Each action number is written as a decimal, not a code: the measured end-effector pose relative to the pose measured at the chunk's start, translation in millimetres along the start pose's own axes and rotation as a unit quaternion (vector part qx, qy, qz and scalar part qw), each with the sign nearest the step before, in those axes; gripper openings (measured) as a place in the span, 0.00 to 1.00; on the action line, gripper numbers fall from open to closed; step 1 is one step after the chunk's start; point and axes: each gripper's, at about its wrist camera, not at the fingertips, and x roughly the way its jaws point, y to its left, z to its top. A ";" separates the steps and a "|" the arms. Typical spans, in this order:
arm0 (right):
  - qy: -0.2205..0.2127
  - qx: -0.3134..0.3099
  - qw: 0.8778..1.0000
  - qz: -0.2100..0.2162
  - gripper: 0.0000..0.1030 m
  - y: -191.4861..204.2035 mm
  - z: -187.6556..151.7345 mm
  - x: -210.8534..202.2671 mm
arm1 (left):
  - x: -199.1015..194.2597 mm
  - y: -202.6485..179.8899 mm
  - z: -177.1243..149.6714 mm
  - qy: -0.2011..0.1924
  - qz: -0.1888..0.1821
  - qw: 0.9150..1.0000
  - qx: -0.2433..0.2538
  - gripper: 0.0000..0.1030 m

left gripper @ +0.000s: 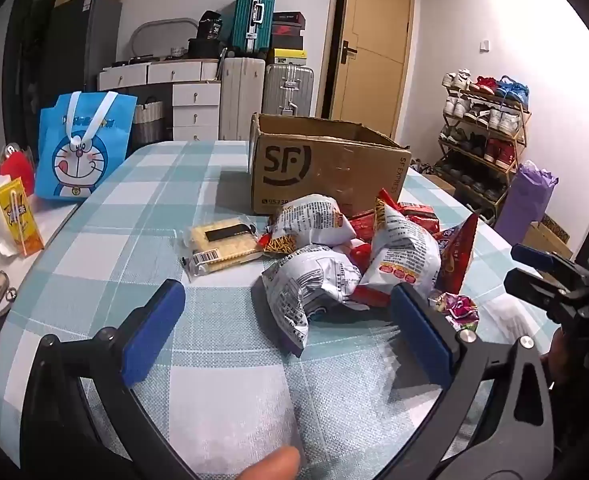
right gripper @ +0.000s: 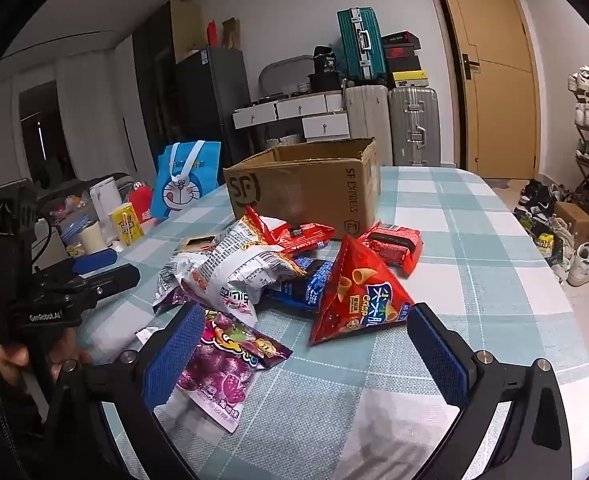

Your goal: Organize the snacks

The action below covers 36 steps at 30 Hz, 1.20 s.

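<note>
1. Left gripper (left gripper: 284, 334): jaws spread wide, nothing held, low over the table, with the nearest silver snack bag (left gripper: 312, 292) just ahead at 12 o'clock between the pads.
2. Right gripper (right gripper: 302, 354): jaws spread wide, empty; purple gummy packet (right gripper: 224, 372) lies against its left pad at 9 o'clock, red triangular crisp bag (right gripper: 354, 296) at 12 o'clock.
3. Snack pile: loose heap in front of the cardboard box (right gripper: 310, 188), which stands open-topped at 12 o'clock beyond it. A cracker pack (left gripper: 220, 246) lies apart at 11 o'clock in the left view.
4. Step, as I judge it: first pick. Take an outlying item, gummy packet or cracker pack, before the heaped bags. Close on a crimped seam or flat edge; the puffed bags will likely squash or slip if you pinch the belly.
5. Keep your two grippers apart over the pile; they sit near each other.
6. Surface: tablecloth (left gripper: 142, 208), teal-and-white check, slightly wrinkled.
7. Room: blue cartoon tote (left gripper: 84, 148) at 10 o'clock, suitcases, drawers, wooden door, shoe rack at 2 o'clock.
</note>
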 end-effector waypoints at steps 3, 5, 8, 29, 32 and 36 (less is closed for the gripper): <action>0.003 0.003 1.000 0.002 1.00 -0.7 -0.3 -0.4 | 2.2 -2.9 0.4 0.002 0.002 1.000 0.007 0.99; 0.004 0.003 1.000 0.002 1.00 -1.0 -0.4 -1.5 | 1.1 6.5 -0.4 -0.004 0.001 1.000 -0.015 0.99; 0.005 0.002 1.000 0.004 1.00 -0.4 0.0 -1.6 | 1.4 5.1 0.8 -0.001 0.005 1.000 -0.012 0.99; 0.009 0.001 1.000 0.001 1.00 0.3 -2.3 3.0 | -0.7 3.4 -0.9 -0.003 0.012 1.000 -0.002 0.99; 0.009 0.002 1.000 0.000 1.00 2.4 -2.6 2.2 | -0.6 3.4 -0.9 -0.003 0.013 1.000 -0.002 0.99; 0.009 0.001 1.000 0.000 1.00 3.1 -3.1 2.7 | 0.1 3.3 -1.0 -0.002 0.012 1.000 -0.002 0.99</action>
